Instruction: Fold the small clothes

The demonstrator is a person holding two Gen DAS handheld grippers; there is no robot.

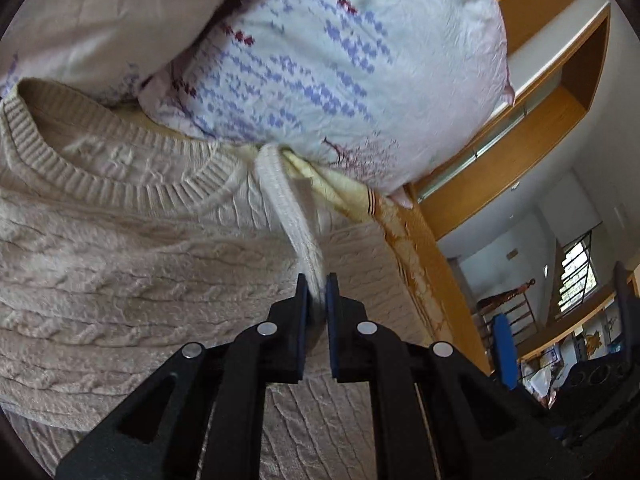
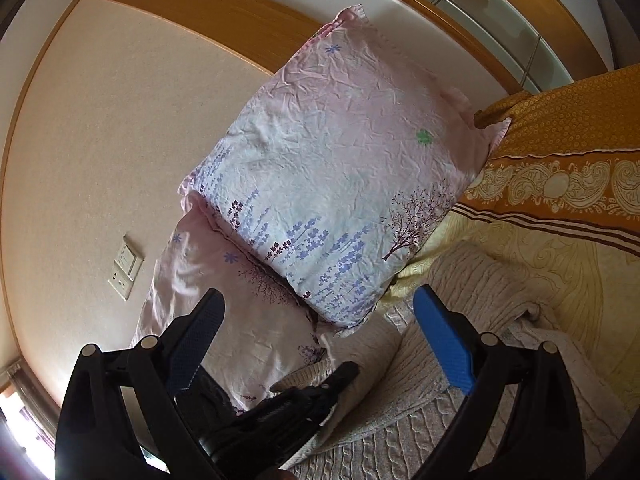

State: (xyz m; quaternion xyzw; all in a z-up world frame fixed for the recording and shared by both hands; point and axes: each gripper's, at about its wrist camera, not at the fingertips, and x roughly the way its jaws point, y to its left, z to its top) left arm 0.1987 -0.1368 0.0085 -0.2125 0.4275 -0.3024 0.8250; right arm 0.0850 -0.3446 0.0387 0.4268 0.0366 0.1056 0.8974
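Lying flat across the bed, a cream cable-knit sweater (image 1: 132, 248) with a ribbed round collar and raised plaited rows; soft, thick wool-like texture. One ribbed white cuff (image 1: 288, 204) is lifted off the body of the garment and clamped between the blue pads of the left gripper (image 1: 318, 292), jaws pressed together on the knit. Right gripper (image 2: 316, 320): black frame, blue textured pads standing wide apart, nothing between them, held just above the sweater's edge.

Two pillows (image 2: 340, 168), crinkled pale pink cotton printed with lavender sprigs and a small tree, lean against the headboard, the lower one partly covered by the upper. Bedsheet (image 2: 560, 184): orange with cream paisley scrolls and brown stripes, paler yellow beneath the sweater.

Sweater's lower hem and far sleeve are cut off by the frame; the left gripper hides part of the knit. A dark object low between the right jaws is hard to identify.

Room: wooden headboard frame (image 2: 208, 8), beige wall, white switch plate (image 2: 126, 268), barred window (image 1: 576, 276).
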